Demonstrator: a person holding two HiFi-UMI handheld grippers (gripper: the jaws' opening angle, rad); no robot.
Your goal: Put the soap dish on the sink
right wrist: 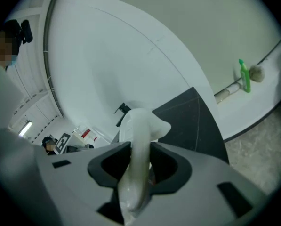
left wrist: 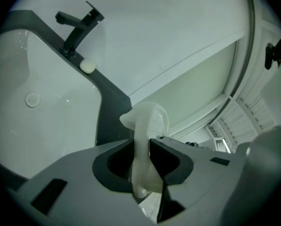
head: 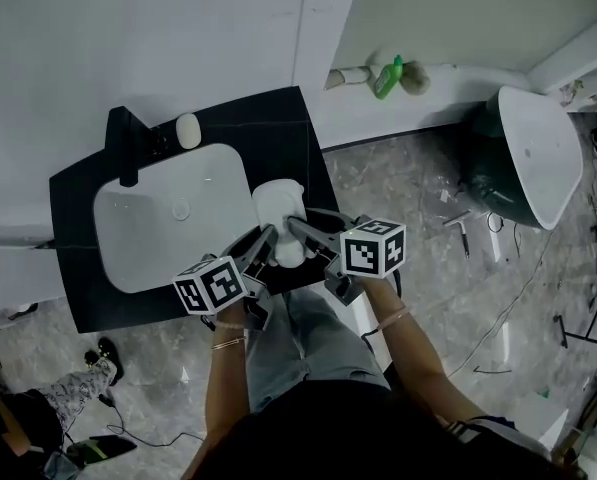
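A person's forearms (head: 228, 378) reach in from the bottom edge, each carrying a handheld gripper topped by a marker cube. At left, a white sink (head: 128, 238) sits in a black countertop (head: 278, 128), with a black faucet (head: 126, 148) behind it and a pale oval, apparently a bar of soap (head: 188, 130), beside the tap. The left gripper (head: 268, 243) has its jaws clamped narrowly on one edge of a white soap dish (head: 278, 208), which stands on edge between them over the countertop just right of the basin. Whether the dish touches the surface cannot be made out. The right gripper (head: 300, 230) pinches the dish's opposite edge, its jaws likewise pressed against it. Farther right, a green bottle (head: 388, 78) lies on a wall ledge, and a white tub (head: 543, 153) stands on the marbled floor.
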